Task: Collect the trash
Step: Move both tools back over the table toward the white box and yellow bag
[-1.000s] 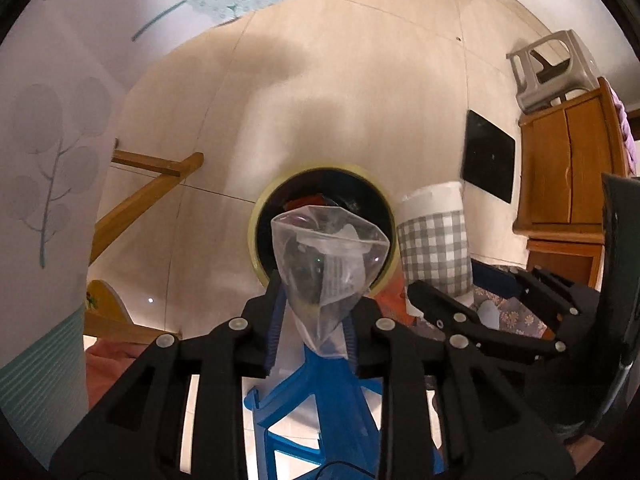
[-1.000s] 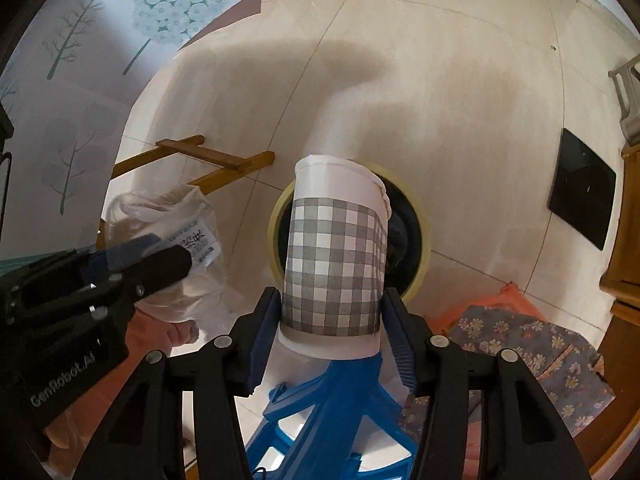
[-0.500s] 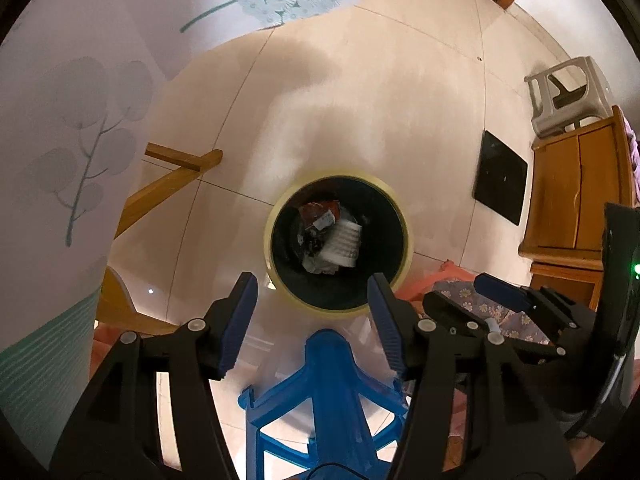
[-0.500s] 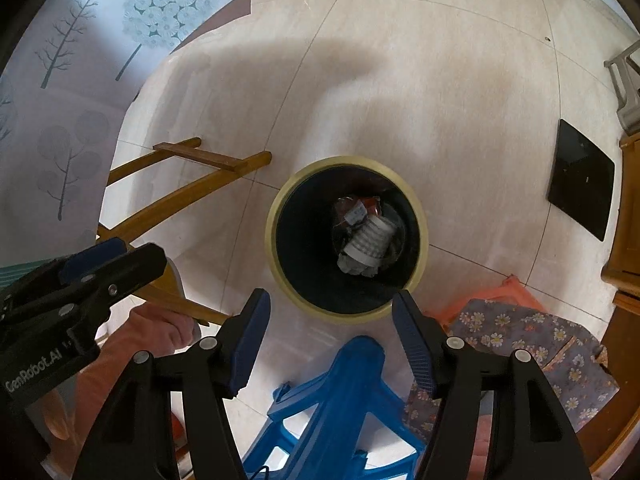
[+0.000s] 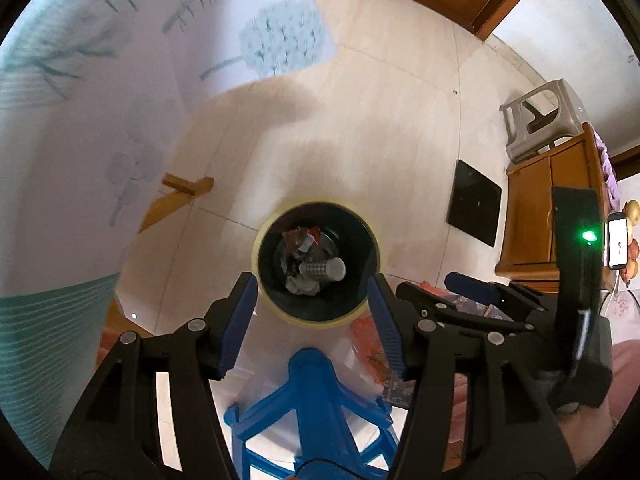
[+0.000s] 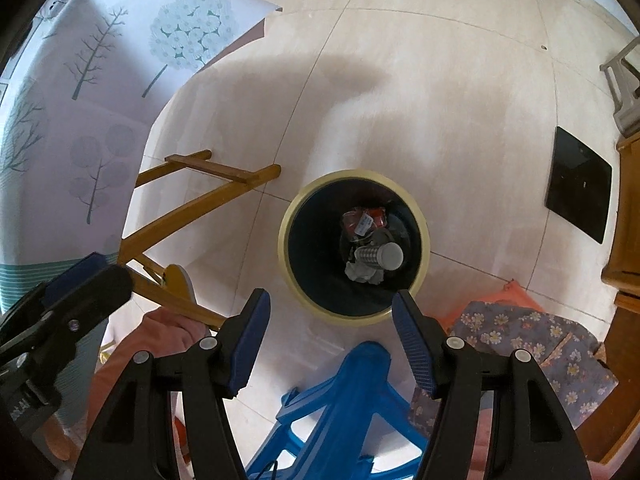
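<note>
A round bin with a yellow rim (image 5: 276, 308) (image 6: 424, 248) stands on the tiled floor below both grippers. Inside lie the checked paper cup (image 5: 322, 269) (image 6: 378, 255), crumpled clear plastic (image 5: 302, 286) (image 6: 362, 274) and a red wrapper (image 6: 364, 218). My left gripper (image 5: 312, 320) is open and empty, high above the bin's near rim. My right gripper (image 6: 330, 340) is open and empty, also above the near rim. The right gripper also shows in the left wrist view (image 5: 472, 300), and the left gripper shows in the right wrist view (image 6: 80, 284).
A blue plastic stool (image 5: 316, 412) (image 6: 352, 404) stands directly under the grippers. A tree-print tablecloth (image 6: 80, 120) hangs at left over wooden legs (image 6: 200, 200). A black mat (image 6: 578, 190), a wooden cabinet (image 5: 548, 216), a grey stool (image 5: 540, 120) and floral cloth (image 6: 532, 340) lie at right.
Both grippers opened: the plastic bag and the checked cup dropped into the bin. Both grippers have since risen higher above it.
</note>
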